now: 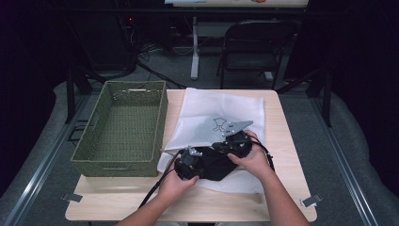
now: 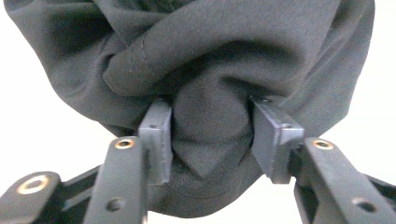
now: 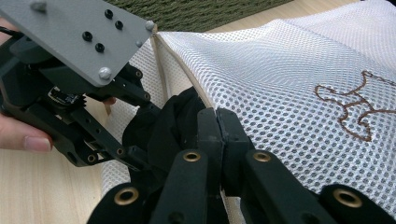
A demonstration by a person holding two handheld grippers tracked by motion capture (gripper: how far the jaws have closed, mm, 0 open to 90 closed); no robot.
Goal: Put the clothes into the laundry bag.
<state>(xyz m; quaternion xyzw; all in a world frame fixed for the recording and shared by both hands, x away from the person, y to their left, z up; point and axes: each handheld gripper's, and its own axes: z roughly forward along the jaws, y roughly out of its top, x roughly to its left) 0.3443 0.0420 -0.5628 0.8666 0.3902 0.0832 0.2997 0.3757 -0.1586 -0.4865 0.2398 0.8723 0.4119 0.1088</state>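
1. Dark room around a light wooden desk (image 1: 282, 141); a folding chair (image 1: 249, 47) stands on the floor behind it.
2. On the desk, well to the left of both sets of fingers, sits a green woven basket (image 1: 123, 127).
3. A white mesh bag (image 1: 221, 110) lies flat on the desk, spreading out ahead of and beneath the fingers. It carries a brown stitched figure (image 3: 352, 105), seen just to the right of the right fingers in the right gripper view.
4. A dark cloth (image 1: 214, 165) lies bunched at the near edge of the bag, between the two grippers.
5. Left gripper (image 2: 212, 137): fingers (image 2: 156, 135) stand partly apart, one on each side of a bunched fold of the dark cloth. Both press against the fabric; the fold fills the gap between them.
6. Right gripper (image 3: 218, 140): fingers (image 3: 233, 140) are together, pinching the cream-trimmed edge of the mesh bag right at the tips. Dark cloth sits immediately left of these fingers, touching them.
7. In the right gripper view the left gripper appears up and to the left of the right fingers, near them, with its grey plate (image 3: 77, 35) on top.
8. Each gripper is carried in a bare hand; the right hand (image 1: 256, 160) rests over the bag, the left hand (image 1: 176, 184) over bare desk and the bag edge.
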